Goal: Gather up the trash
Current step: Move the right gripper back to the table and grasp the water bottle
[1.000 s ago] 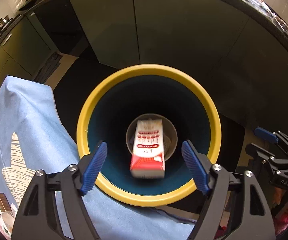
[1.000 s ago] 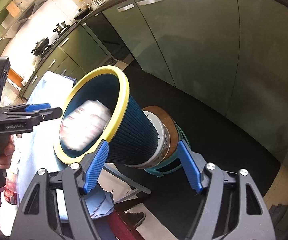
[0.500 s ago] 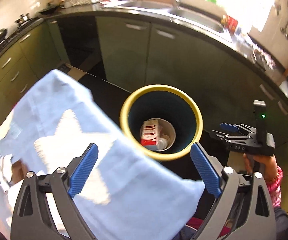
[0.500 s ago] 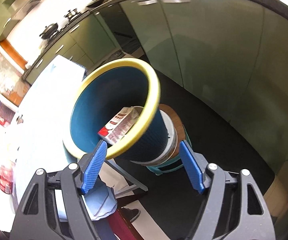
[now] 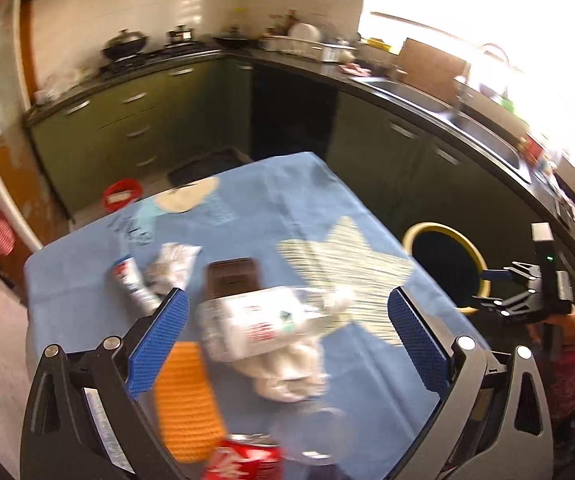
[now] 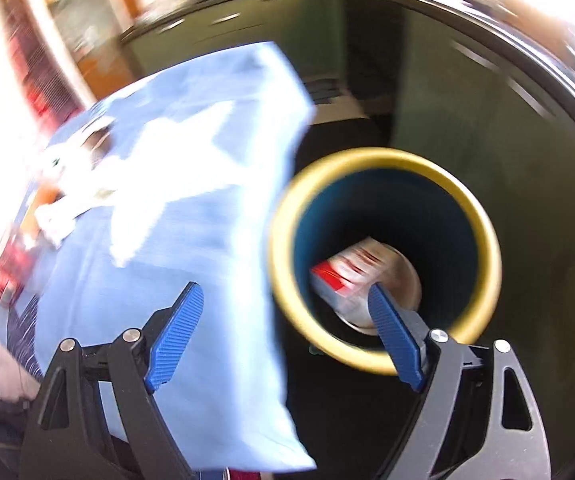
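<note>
My left gripper (image 5: pixel 287 332) is open and empty above the blue tablecloth (image 5: pixel 279 216). Between its fingers lies a crushed clear plastic bottle (image 5: pixel 259 320) on a white crumpled tissue (image 5: pixel 287 376). A red soda can (image 5: pixel 243 456), a squeezed tube (image 5: pixel 133 284), a torn wrapper (image 5: pixel 175 260) and a brown box (image 5: pixel 231 276) lie around it. The blue bin with a yellow rim (image 5: pixel 443 264) stands beside the table at the right. My right gripper (image 6: pixel 283 332) is open and empty, over the bin (image 6: pixel 383 256), where a red and white carton (image 6: pixel 347 276) lies.
An orange knitted mat (image 5: pixel 187 400) lies near the left finger. Green kitchen cabinets (image 5: pixel 127 128) and a dark counter with a sink (image 5: pixel 427 96) ring the room. A red bowl (image 5: pixel 123 196) sits on the floor beyond the table. The right wrist view is blurred.
The carton has dropped into the bin. My left gripper has swung from over the bin to above the table's trash. My right gripper has turned toward the bin's mouth.
</note>
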`<state>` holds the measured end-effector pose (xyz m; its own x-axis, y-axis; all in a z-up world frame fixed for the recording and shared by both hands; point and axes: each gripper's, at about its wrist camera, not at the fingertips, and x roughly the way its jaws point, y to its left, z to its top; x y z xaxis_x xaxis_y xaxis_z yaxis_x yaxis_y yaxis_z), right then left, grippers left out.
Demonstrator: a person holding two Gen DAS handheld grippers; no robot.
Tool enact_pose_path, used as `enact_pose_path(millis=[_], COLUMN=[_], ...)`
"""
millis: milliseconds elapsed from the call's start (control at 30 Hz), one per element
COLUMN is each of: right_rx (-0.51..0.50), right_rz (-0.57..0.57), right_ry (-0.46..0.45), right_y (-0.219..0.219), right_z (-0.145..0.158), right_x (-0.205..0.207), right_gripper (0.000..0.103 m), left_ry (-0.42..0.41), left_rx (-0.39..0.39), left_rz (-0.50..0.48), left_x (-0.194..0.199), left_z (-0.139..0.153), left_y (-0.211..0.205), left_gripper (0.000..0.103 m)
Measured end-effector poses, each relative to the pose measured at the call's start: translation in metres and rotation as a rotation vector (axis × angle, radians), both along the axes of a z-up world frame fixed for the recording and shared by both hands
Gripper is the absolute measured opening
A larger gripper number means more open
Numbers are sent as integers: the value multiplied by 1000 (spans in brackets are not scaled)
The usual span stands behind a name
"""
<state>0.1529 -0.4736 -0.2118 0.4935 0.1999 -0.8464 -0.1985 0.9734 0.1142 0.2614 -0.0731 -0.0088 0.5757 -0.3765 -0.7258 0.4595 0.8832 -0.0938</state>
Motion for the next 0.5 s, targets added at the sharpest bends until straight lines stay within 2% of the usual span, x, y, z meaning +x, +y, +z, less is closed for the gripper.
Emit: enact_pose_path(millis=[167, 333, 500], right_rx=[-63, -195, -249], right_rz=[281, 574, 775], right_ry=[-56, -64, -26], right_y=[69, 140, 193], right_z=[19, 29, 32], right_x=[33, 66, 94], right_gripper=[80, 80, 79], left_ry=[-26, -8, 24], left_rx=[1, -42, -112], left_rz=[136, 232, 279], left_x=[25, 48, 60], left_z=[-36, -76, -113], left_y=[71, 132, 158], left_gripper=[98, 98, 98])
